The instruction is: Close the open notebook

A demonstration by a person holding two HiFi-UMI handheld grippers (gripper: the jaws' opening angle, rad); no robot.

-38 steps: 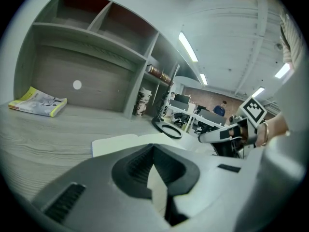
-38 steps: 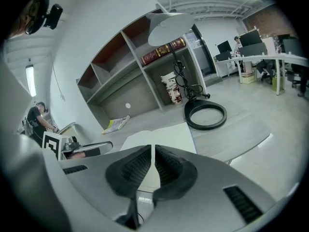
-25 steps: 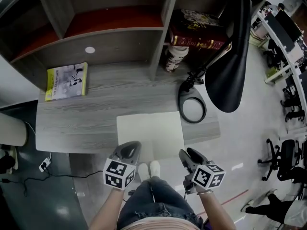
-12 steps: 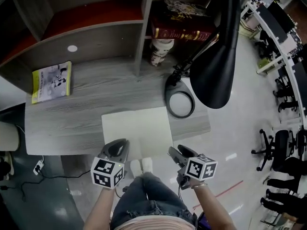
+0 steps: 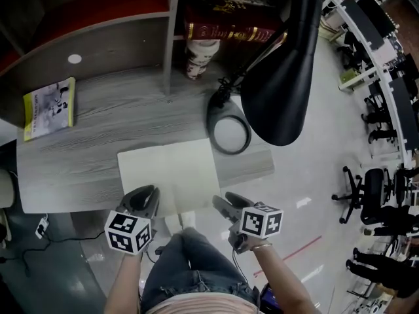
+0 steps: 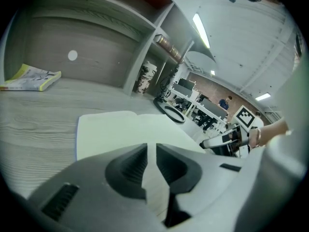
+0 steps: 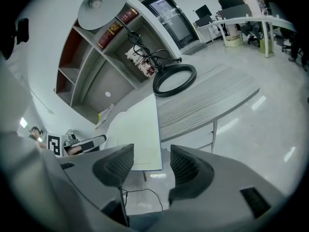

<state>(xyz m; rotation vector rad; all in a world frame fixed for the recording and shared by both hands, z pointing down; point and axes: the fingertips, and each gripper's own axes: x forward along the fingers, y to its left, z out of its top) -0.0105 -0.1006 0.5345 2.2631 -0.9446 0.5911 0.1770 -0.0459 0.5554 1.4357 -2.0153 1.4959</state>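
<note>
The open notebook (image 5: 167,172) lies flat on the grey wooden desk (image 5: 85,165), pale blank pages up, its near edge over the desk's front. My left gripper (image 5: 145,195) hovers at the notebook's near left corner. Its jaws stand almost together with nothing between them, and the page (image 6: 120,129) shows beyond them. My right gripper (image 5: 222,203) hangs just off the near right corner, below the desk edge. Its jaws are opening and hold nothing. The notebook (image 7: 137,124) lies ahead of the right gripper (image 7: 152,159), untouched.
A black desk lamp head (image 5: 281,77) hangs over the desk's right end, above its ring base (image 5: 229,134). A yellow booklet (image 5: 49,108) lies at the back left. Shelves behind hold books (image 5: 229,30) and a jar (image 5: 198,57). The person's legs are under the desk front.
The view has swung, so the desk slides left in the picture. My right gripper has sunk a little off the front edge and its jaws have spread. The left gripper has barely moved.
</note>
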